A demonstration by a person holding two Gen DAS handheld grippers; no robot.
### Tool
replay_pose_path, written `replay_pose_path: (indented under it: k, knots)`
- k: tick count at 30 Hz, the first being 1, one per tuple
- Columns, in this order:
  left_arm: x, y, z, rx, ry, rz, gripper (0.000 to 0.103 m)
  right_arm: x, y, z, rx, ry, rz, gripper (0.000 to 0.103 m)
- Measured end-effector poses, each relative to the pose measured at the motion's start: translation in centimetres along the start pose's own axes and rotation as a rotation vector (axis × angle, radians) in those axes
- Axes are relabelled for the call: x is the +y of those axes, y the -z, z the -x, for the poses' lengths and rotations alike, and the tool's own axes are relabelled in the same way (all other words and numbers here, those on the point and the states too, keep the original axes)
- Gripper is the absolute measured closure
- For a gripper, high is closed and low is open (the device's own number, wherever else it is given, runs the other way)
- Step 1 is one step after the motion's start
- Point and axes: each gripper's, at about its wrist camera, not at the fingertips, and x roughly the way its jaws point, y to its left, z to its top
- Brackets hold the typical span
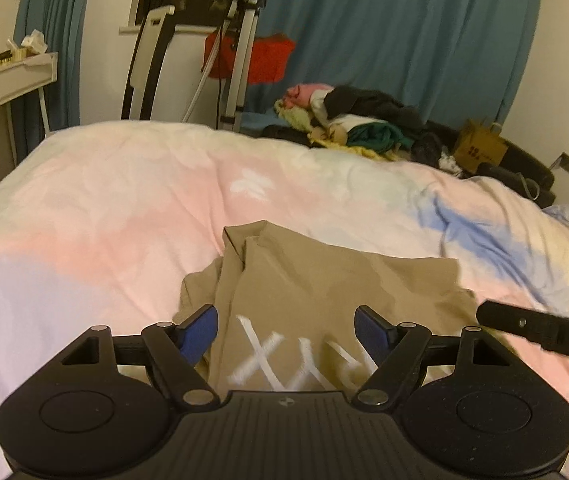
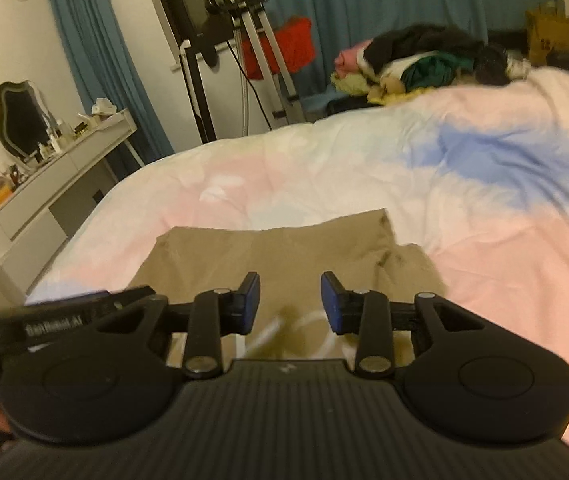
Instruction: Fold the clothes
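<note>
A tan garment with white lettering (image 1: 316, 292) lies partly folded on the pastel bedspread (image 1: 124, 208). My left gripper (image 1: 286, 334) is open above its near part, blue pads apart, holding nothing. In the right wrist view the same tan garment (image 2: 276, 252) lies in front of my right gripper (image 2: 290, 302), which is open and empty above it. Part of the right gripper's body shows at the right edge of the left wrist view (image 1: 540, 332). The left gripper's body shows at the left of the right wrist view (image 2: 64, 316).
A pile of mixed clothes (image 1: 348, 120) lies at the bed's far side, with a brown paper bag (image 1: 478, 146) beside it. A white vanity desk (image 2: 52, 172) with a mirror stands left of the bed. A metal stand (image 1: 240, 60) and teal curtains are behind.
</note>
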Motion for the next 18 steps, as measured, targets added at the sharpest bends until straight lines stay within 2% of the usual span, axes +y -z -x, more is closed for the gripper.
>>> replay_pose_path:
  k: [3, 10, 14, 18]
  knots:
    - [-0.6, 1.3, 1.3, 0.016, 0.011, -0.003, 0.025, -0.1, 1.2, 1.6, 0.004, 0.009, -0.011, 0.066]
    - [-1.3, 3.3, 0.3, 0.087, -0.040, -0.046, 0.025, 0.3, 3.3, -0.9, 0.110, 0.059, 0.016, 0.066]
    - [-1.4, 3.7, 2.1, 0.069, -0.005, -0.033, 0.025, 0.1, 3.8, -0.9, 0.111, 0.062, -0.001, 0.066]
    - [-1.3, 4.6, 4.7, 0.051, 0.066, 0.036, 0.023, -0.1, 3.7, -0.7, 0.109, 0.055, -0.035, 0.066]
